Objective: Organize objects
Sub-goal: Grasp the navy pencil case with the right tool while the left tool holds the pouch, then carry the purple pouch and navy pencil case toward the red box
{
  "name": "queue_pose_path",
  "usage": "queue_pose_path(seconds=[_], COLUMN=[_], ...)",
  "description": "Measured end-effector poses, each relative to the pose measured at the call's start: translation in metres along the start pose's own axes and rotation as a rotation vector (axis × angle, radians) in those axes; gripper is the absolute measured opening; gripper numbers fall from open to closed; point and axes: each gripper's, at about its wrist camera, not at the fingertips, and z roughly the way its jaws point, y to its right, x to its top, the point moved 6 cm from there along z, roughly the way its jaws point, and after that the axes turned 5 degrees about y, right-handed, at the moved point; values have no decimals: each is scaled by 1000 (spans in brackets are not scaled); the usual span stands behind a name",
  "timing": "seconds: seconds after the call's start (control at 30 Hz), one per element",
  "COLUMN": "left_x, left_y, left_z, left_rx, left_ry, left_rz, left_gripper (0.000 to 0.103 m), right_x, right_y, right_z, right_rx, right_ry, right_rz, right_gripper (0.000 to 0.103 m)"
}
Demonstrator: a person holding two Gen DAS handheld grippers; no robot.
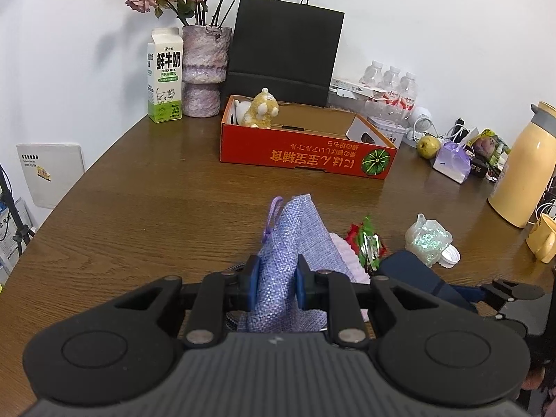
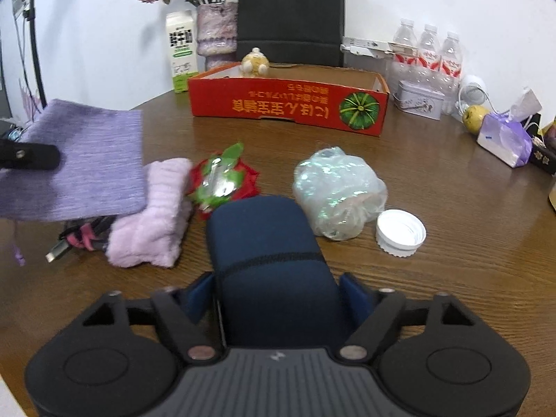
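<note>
Low in the left wrist view, the left gripper [image 1: 276,286] has its jaws pinching a lilac woven pouch [image 1: 295,239], which stands up between the blue pads at the centre of the frame, its cord hanging on its left side. In the right wrist view the right gripper [image 2: 276,299] has its jaws closed on a dark blue case [image 2: 267,253] that fills the lower middle of the frame. Just past it on the desk [image 2: 451,215], running left to right across the middle of that view, lie a pale pink fluffy cloth [image 2: 153,215], a red and green foil ornament [image 2: 222,180] touching the cloth, a crumpled iridescent plastic bag [image 2: 333,191] and a white bottle cap [image 2: 399,231] just beside the bag. A black cable [image 2: 80,236] pokes out under the cloth at lower left. Farther back, upper centre, sits a red cardboard tray [image 2: 288,104] with a yellow plush toy [image 2: 255,62] in its far left corner. Behind it stand a milk carton [image 1: 165,76], a vase of dried roses [image 1: 205,69] and a black paper bag [image 1: 285,52] against the wall
</note>
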Motion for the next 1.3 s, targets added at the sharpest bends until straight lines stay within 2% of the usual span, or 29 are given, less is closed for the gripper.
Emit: queue_pose_path(seconds=[0.1,0.2,0.53,1.3], left_x=[-1,0,5,37], left_y=[1,1,6,19], left_z=[0,-1,-8,-32], left_rx=[0,0,-8,-37], left_ry=[-1,1,19,91], left_rz=[4,8,18,34], left_gripper=[21,21,21,18], right_x=[1,3,18,55], right_y=[-3,-6,-14,-33], right_z=[-4,-9,-28,-50], right_rx=[-17,-38,-51,-42], right_ry=[25,50,115,199], right_rz=[-2,-16,-37,-55], right_gripper=[65,63,63,63])
